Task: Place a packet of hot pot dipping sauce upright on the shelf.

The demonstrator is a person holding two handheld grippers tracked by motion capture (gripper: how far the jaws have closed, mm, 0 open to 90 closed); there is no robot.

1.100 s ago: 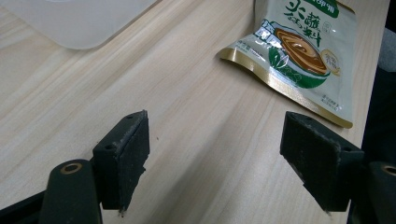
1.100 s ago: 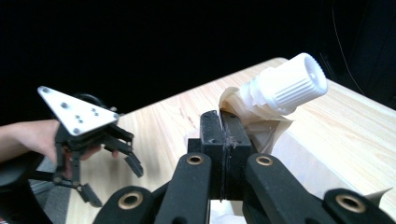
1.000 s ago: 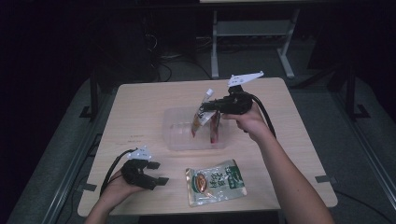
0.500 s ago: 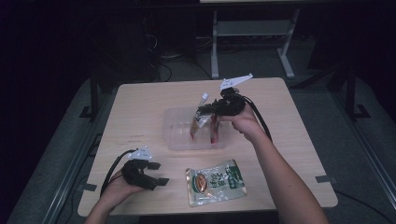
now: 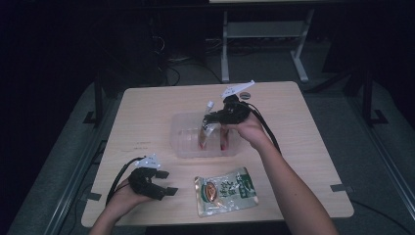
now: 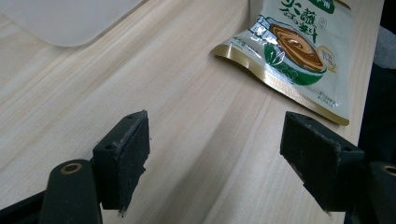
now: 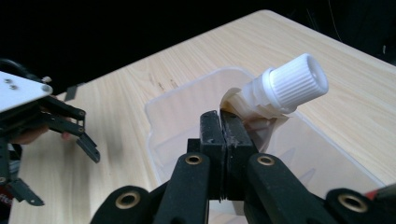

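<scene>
A: Clear plastic: bin (image 5: 188, 147) near table (image 5: 147, 112) centre, long side across.
B: Confirmed. Contents?
A: Red-tipped item against right wall, too small to identify.
B: Right gripper (image 5: 211, 119) position?
A: Above bin, held over right half. Jaws pressed together, clamped on pouch (image 5: 204, 134) by thin upper edge.
B: Check against right gripper view.
A: Matches. Right gripper (image 7: 223, 140) pads flat against each other, pouch (image 7: 254, 122) material pinched between. White ribbed cap (image 7: 293, 85) just beyond jaw tips, tilted up and to right. Bin (image 7: 161, 116) rim directly below and behind.
B: Pouch body?
A: Hangs down from jaws into bin opening. Contact with bin floor: cannot tell.
B: Left gripper (image 5: 164, 183) position?
A: Near front left corner of table, low over surface, well apart from bin. Jaws wide apart, nothing between.
B: Check against left gripper view.
A: Matches. Left gripper (image 6: 215, 158) pads spread, bare wood (image 6: 187, 140) between. Packet (image 6: 299, 51) ahead and to right, not touching either pad.
B: Packet location on table?
A: Flat near front edge, in front of bin, between both forearms. Green and white print, brown picture at left end (image 5: 226, 190).
B: Left gripper in right gripper view?
A: Present at far left (image 7: 51, 140), grey plate on top, black fingers pointing down toward table.
</scene>
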